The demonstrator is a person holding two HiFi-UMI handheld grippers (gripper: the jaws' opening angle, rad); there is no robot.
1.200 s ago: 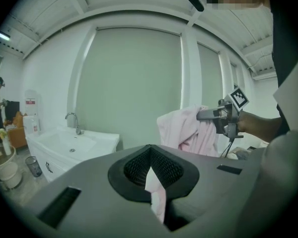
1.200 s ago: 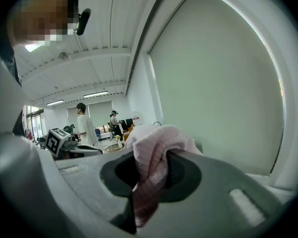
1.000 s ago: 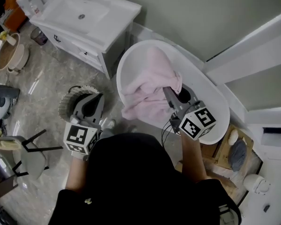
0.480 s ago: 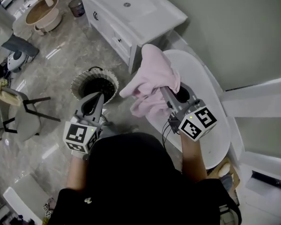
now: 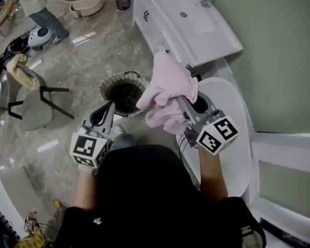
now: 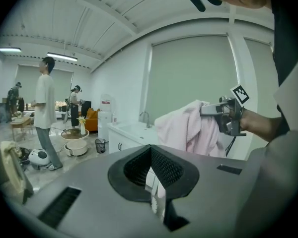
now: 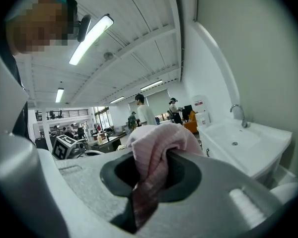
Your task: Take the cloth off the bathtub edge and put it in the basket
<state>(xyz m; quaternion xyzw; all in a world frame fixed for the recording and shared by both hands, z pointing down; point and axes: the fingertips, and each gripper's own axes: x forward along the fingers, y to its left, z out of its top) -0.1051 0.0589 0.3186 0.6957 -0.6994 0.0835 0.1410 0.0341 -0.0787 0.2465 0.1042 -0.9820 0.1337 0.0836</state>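
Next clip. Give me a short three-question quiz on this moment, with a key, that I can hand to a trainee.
1. Which gripper has its fingers shut on the pink cloth?
A) left gripper
B) right gripper
C) both
2. True or false: the pink cloth already lies inside the basket.
3. Fill in: the left gripper's fingers hold ____.

Key:
1. B
2. False: the right gripper holds the cloth up in the air, outside the basket.
3. Nothing: the fingers are together and empty.
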